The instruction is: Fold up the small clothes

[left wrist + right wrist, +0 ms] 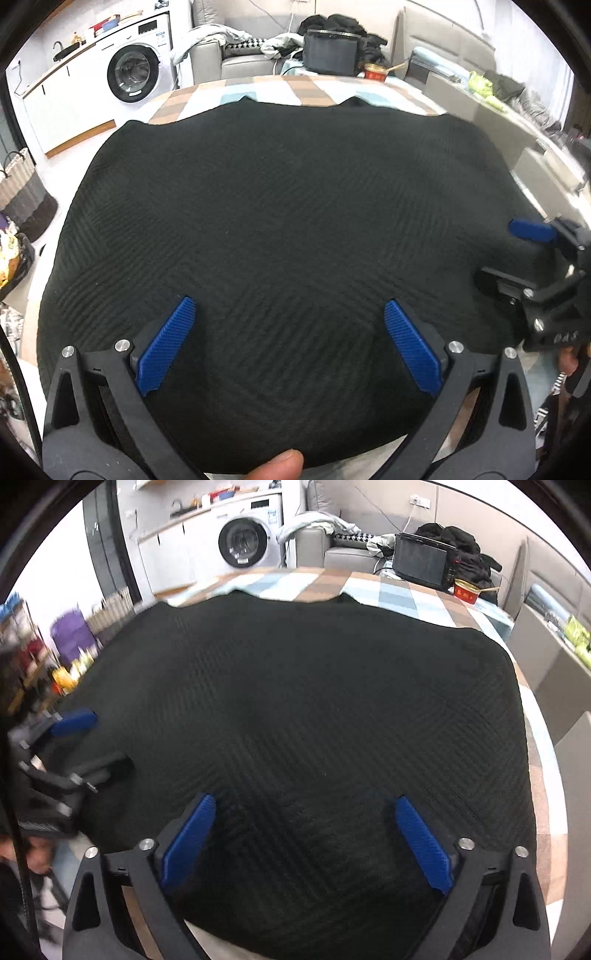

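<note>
A black ribbed garment [277, 221] lies spread flat over a table with a checked cloth [280, 90]; it fills most of both views [295, 709]. My left gripper [290, 317] hovers over the garment's near edge, open, its blue pads [166, 343] wide apart with nothing between them. My right gripper [306, 812] also stands open over the near part of the cloth, pads [421, 842] spread wide and empty. Each gripper shows at the other view's edge: the right one [532, 254] at the right, the left one [70, 742] at the left. A thumb [277, 465] shows at the bottom.
A dark box-like appliance [330, 51] and a red tub [375, 72] stand at the table's far edge. Behind are a washing machine [135, 72], a grey sofa with piled clothes [236, 55], and a woven basket [22, 192] on the floor at left.
</note>
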